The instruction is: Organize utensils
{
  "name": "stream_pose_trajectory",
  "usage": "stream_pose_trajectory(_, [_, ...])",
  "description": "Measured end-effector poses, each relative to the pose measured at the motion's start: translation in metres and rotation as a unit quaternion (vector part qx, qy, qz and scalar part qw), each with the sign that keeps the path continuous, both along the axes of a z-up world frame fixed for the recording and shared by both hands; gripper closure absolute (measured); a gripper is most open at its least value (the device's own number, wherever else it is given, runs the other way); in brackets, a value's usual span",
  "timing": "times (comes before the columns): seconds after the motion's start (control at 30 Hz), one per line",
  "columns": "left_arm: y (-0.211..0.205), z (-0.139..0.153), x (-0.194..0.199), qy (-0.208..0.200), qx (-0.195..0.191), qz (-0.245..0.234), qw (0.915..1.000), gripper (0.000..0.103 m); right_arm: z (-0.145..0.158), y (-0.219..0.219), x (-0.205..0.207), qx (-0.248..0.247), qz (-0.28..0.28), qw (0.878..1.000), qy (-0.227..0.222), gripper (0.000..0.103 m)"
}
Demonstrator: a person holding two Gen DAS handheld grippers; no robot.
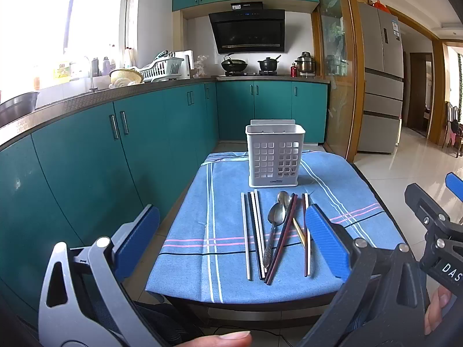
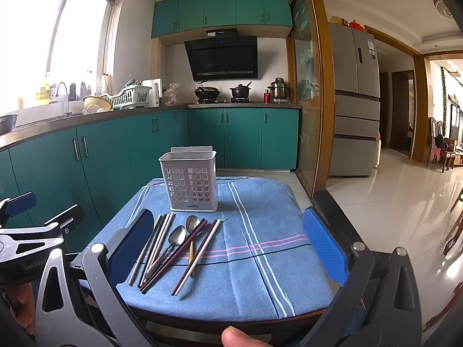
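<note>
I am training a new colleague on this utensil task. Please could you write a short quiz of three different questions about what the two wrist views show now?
1. True or false: the white holder stands upright on the blue cloth, beyond the utensils.
2. How many metal spoons lie on the cloth?
3. Multiple choice: the left gripper and the right gripper are A) both open and holding nothing, B) both shut on chopsticks, C) one open, one shut.

Key
1. True.
2. Two, lying among the chopsticks.
3. A.
</note>
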State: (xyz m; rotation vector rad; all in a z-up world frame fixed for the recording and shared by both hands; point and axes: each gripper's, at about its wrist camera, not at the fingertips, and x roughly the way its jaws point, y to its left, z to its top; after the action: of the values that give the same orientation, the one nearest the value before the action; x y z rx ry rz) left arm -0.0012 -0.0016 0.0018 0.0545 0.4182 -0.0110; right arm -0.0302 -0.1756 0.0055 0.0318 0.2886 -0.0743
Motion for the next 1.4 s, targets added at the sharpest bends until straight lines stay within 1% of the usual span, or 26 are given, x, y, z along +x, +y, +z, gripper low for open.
stream_pose_trajectory(0.3, [-0.001, 0.001, -0.002, 0.000, 0.001, -0.001, 1.0000, 0.003, 0.002, 0.001, -0.001, 0.001, 0.001, 1.000, -0.001, 0.003])
stream_pose_trajectory(0.37, [-0.001, 0.000, -0.002, 0.000, 0.001, -0.001, 1.0000, 0.003, 0.007, 0.004, -0.003, 0.001, 0.001, 1.000, -0.001, 0.003])
stream_pose_trajectory(0.93, [-0.001, 0.000, -0.002, -0.001, 0.002, -0.001, 1.0000, 0.003, 0.007, 0.003, -0.003, 0.002, 0.002, 1.000, -0.001, 0.003])
stream_pose_trajectory(1.17, [-0.005, 0.004, -0.004, -0.001, 0.002, -0.002, 1.0000, 0.003, 0.014, 0.005, -0.009, 0.002, 0.007, 1.000, 0.000, 0.003])
stream_pose_trajectory(1.4, [-0.006, 0.005, -0.005, 0.000, 0.002, -0.002, 1.0000, 0.003, 0.013, 0.003, -0.008, 0.003, 0.009, 1.000, 0.000, 0.003])
